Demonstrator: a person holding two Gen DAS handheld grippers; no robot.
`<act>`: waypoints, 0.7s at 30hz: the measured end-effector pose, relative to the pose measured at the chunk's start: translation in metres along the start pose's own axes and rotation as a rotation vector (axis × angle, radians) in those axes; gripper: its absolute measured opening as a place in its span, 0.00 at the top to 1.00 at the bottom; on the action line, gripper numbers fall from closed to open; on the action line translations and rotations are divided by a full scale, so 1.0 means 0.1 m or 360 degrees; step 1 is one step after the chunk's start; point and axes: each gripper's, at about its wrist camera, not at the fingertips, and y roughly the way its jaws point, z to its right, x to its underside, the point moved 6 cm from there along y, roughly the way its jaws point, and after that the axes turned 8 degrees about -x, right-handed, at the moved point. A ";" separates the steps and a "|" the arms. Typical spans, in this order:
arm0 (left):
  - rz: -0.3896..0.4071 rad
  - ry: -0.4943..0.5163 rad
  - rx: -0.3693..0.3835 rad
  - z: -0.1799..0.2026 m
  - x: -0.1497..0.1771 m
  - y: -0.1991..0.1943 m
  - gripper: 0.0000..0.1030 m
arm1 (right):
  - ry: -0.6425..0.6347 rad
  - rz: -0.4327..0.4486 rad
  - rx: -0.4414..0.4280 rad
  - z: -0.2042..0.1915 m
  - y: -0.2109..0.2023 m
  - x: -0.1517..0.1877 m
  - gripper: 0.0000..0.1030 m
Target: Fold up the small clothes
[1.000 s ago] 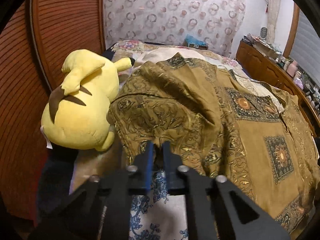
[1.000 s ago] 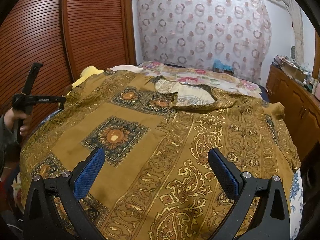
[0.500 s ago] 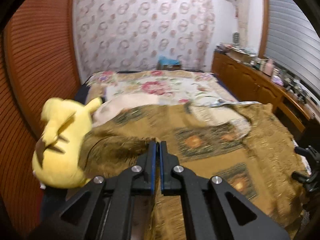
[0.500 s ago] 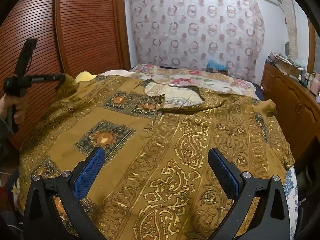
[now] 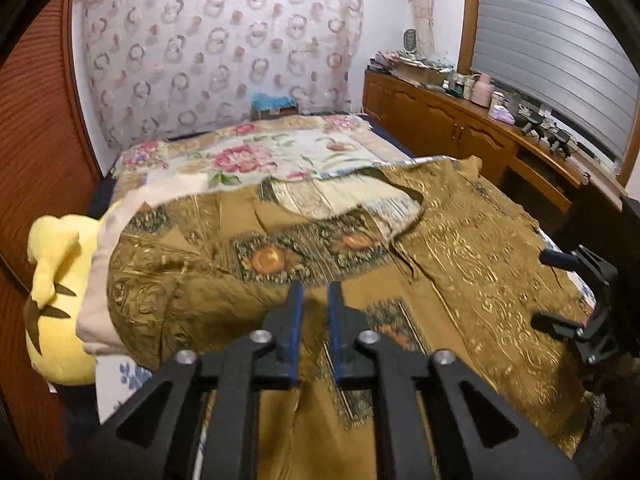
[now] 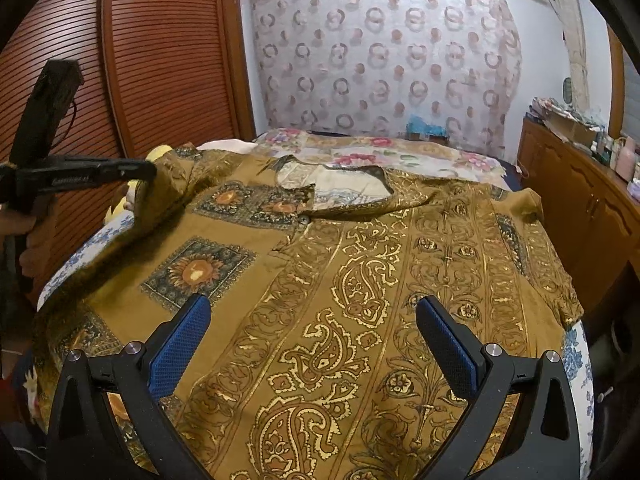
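Left gripper (image 5: pixel 314 312) now parted, sleeve dropped, shirt (image 6: pixel 360 280) beneath wide-open right gripper (image 6: pixel 312 344)

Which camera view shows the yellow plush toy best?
The left wrist view: the yellow plush toy shows at the bed's left edge, partly covered by the brown shirt. In the right wrist view only small yellow patches peek from behind the lifted shirt.
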 end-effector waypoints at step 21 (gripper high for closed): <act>0.0059 -0.0218 -0.0254 -0.96 0.60 -0.39 0.40 | -0.0230 -0.0074 -0.0181 -0.61 0.52 -0.37 0.02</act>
